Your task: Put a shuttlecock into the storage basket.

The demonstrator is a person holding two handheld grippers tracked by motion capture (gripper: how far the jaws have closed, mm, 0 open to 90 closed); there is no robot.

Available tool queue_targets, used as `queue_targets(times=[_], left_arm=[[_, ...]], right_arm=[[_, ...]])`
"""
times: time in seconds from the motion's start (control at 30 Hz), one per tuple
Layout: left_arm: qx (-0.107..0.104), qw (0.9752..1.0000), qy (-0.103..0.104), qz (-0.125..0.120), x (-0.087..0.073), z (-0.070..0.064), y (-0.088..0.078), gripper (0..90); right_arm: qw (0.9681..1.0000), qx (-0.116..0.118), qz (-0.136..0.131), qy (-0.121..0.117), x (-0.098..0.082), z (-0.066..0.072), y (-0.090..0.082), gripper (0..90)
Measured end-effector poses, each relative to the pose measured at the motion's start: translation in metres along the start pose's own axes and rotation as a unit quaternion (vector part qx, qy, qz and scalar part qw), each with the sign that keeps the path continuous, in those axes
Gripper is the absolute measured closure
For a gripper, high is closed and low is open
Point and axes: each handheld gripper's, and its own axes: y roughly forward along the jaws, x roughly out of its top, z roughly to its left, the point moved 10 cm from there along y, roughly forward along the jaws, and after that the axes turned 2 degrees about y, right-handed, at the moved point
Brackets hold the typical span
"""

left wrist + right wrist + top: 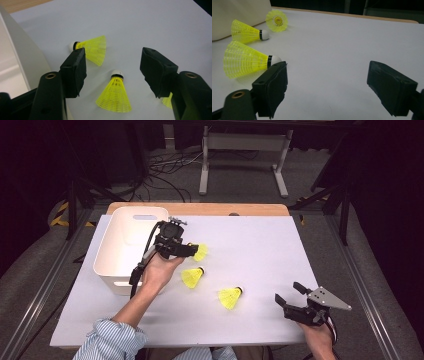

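Lying below the left hand-held gripper, apart: middle shuttlecock.

I am working over a table whose white sheet is covering nearly all of its top. Along the table's far edge a strip of bare wood is showing. Beyond the table, a white desk frame is standing on the grey floor. Black cables are lying loose between that frame and the table. Off the table's far left corner, yellow-and-black tape is running across the floor.
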Motion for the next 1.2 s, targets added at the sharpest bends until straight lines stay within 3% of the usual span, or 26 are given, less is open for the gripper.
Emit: queue_targets(times=[0.67,1.2], left_arm=[[0.009,0.9979,0.008,0.064,0.006,-0.012,0.029,39.4],[0.017,0.9947,-0.014,0.101,0.009,-0.007,0.052,39.0]], right_arm=[[1.0,0.002,0.0,0.0,0.0,0.0,0.0,17.3],[1.0,0.003,0.0,0.0,0.0,0.001,0.0,17.3]])
